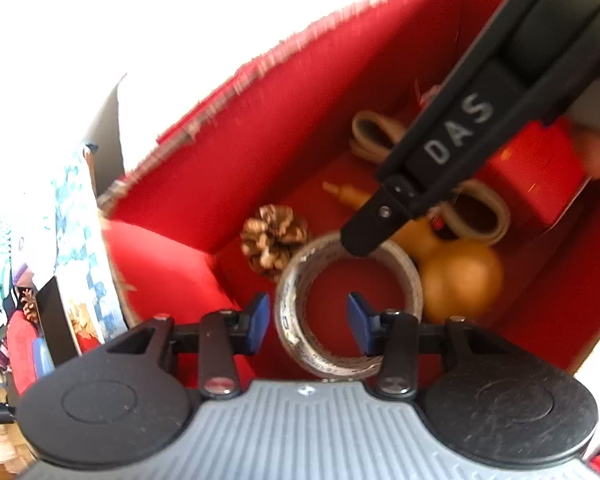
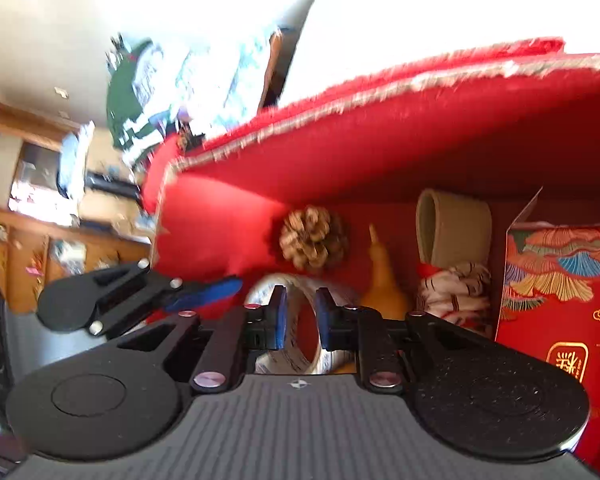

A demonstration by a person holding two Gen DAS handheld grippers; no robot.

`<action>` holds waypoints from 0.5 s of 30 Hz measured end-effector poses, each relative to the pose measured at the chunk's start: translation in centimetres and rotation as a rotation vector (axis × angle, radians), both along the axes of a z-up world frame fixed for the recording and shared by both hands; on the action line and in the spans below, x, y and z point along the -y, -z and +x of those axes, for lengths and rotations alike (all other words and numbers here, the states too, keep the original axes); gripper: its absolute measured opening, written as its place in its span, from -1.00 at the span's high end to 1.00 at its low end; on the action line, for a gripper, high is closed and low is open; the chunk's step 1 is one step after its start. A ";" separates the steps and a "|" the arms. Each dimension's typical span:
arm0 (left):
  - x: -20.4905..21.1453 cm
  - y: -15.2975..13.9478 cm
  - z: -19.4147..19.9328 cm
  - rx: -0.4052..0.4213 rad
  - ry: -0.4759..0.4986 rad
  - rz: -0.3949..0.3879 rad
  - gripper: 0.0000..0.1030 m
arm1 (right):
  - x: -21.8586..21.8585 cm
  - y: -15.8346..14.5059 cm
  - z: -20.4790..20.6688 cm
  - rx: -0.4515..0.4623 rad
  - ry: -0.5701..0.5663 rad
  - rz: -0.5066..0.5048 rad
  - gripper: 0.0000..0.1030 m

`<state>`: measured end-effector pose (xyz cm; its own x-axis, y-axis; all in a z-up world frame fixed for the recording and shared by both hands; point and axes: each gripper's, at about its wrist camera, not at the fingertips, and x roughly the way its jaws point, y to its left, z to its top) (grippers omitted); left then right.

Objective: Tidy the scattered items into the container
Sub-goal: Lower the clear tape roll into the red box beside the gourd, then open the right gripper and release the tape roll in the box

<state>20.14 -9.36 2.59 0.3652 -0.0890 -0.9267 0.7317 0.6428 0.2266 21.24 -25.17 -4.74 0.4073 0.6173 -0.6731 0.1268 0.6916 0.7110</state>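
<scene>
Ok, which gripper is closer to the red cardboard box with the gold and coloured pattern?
Right. The right gripper pinches the white tape roll at its rim nearer the red patterned box; the left gripper straddles the roll's opposite rim, farther off.

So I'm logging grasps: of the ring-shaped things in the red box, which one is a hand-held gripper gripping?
The printed tape roll, pinched through its wall by the right hand-held gripper; both beige loops lie untouched further back.

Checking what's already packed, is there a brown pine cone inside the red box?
Yes, the brown pine cone lies on the floor of the red box, beside the clear tape roll.
</scene>
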 end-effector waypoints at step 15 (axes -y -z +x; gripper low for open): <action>1.8 0.4 -2.0 0.013 -0.130 -0.103 0.14 | -0.2 0.1 0.0 -0.010 0.049 -0.090 0.73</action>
